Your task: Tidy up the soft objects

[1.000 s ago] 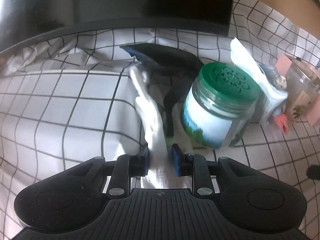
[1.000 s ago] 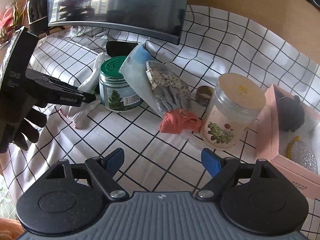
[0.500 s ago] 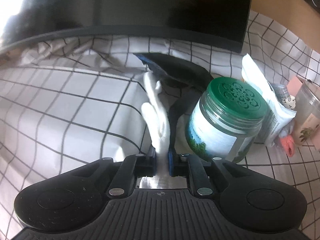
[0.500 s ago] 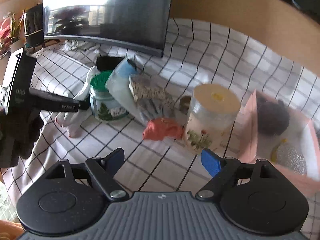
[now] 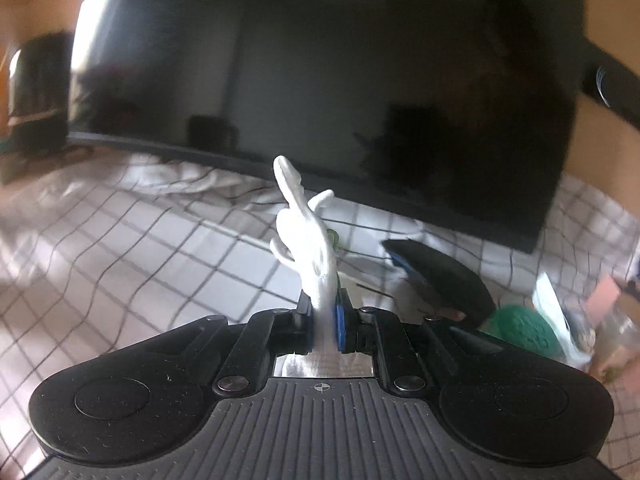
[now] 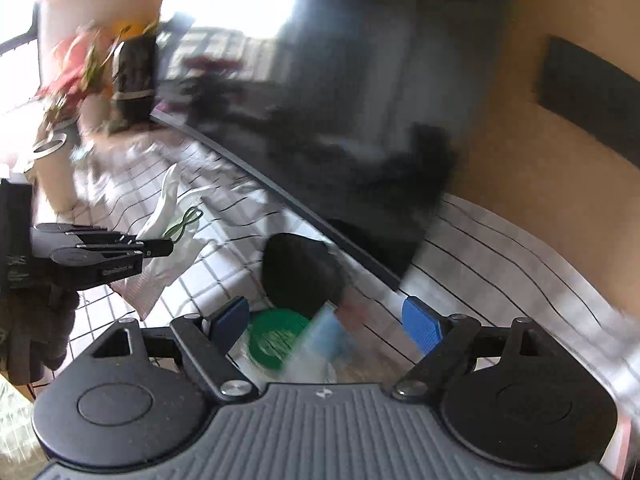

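Left gripper of mine clamped tight on white glove, held above checked cloth, tilted downward. Glove long axis runs from pads toward 12 o'clock in left wrist view, fingers stick up and away before dark screen. From right wrist view, same glove hangs at 9 o'clock. Right gripper, jaws wide apart, nothing between, angled down over green lid.
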A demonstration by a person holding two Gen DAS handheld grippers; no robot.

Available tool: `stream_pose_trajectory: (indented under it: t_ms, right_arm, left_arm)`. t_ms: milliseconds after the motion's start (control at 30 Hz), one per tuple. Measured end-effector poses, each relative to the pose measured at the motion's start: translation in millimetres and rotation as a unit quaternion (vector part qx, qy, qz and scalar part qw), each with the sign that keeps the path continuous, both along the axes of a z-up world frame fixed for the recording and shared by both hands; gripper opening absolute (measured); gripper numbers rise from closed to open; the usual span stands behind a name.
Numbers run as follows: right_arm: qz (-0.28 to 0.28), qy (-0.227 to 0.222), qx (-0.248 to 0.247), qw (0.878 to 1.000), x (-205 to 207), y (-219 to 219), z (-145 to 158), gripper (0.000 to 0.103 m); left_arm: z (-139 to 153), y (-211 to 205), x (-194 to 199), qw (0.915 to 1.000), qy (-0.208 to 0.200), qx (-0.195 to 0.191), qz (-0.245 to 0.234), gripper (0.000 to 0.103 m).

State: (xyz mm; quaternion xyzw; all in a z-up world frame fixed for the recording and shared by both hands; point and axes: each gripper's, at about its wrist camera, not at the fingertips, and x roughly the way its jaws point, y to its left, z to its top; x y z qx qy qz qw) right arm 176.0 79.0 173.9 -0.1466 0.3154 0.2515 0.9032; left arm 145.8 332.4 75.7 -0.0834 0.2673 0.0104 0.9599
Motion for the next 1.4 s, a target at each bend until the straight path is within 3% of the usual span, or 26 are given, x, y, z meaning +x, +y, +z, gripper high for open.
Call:
stream_pose_trajectory:
  t_ms: [100,200,300,367,433,500,567,633,733,833,967,1200,1300,1400]
  right_arm:
    - [0.027,0.022,-0.041,0.999,26,44,-12,0.083]
    - [0.042,0.059,-0.085,0.994,53,92,-37,0.075]
    - [0.026,0.071,-0.157,0.985,85,133,-73,0.073]
    - [0.018,0.080,-0.194,0.978,103,148,-93,0.063]
    - [0.022,0.107,-0.212,0.971,116,153,-107,0.021]
    - [0.020,0.118,-0.212,0.970,121,150,-104,0.015]
    - [0.038,0.117,-0.166,0.978,113,140,-76,0.013]
    - [0.067,0.119,-0.102,0.985,100,123,-34,0.013]
    - [0.089,0.086,-0.038,0.992,79,95,31,0.013]
    - [0.079,0.036,-0.005,0.996,58,55,82,0.013]
    - [0.044,-0.006,0.014,0.999,43,-6,122,0.013]
    - [-0.058,-0.034,0.017,0.998,20,-129,137,0.013]
    - [-0.104,-0.043,0.011,0.994,5,-185,133,0.013]
    - [-0.150,-0.046,0.015,0.988,-10,-239,128,0.013]
  left_arm:
    - [-4,17,-6,0.9995,0.005,-0.029,0.008,0.013]
    - [-11,26,-14,0.9990,0.007,-0.042,0.013,0.013]
    - [-16,33,-21,0.9982,0.010,-0.055,0.019,0.013]
    - [-17,40,-29,0.9979,0.011,-0.059,0.024,0.013]
    - [-17,47,-31,0.9976,0.014,-0.060,0.031,0.013]
    - [-16,55,-33,0.9974,0.017,-0.056,0.042,0.013]
    - [-10,62,-34,0.9972,0.015,-0.050,0.054,0.013]
    - [-1,71,-28,0.9968,0.012,-0.046,0.065,0.013]
    - [18,74,-11,0.9969,0.005,-0.036,0.069,0.013]
    - [38,64,9,0.9977,-0.005,-0.027,0.061,0.013]
    - [63,31,32,0.9993,-0.024,-0.007,0.028,0.013]
    - [104,-78,48,0.9943,-0.057,-0.009,-0.089,0.013]
    - [114,-136,46,0.9857,-0.060,-0.022,-0.156,0.013]
    - [114,-194,44,0.9720,-0.049,-0.043,-0.226,0.013]
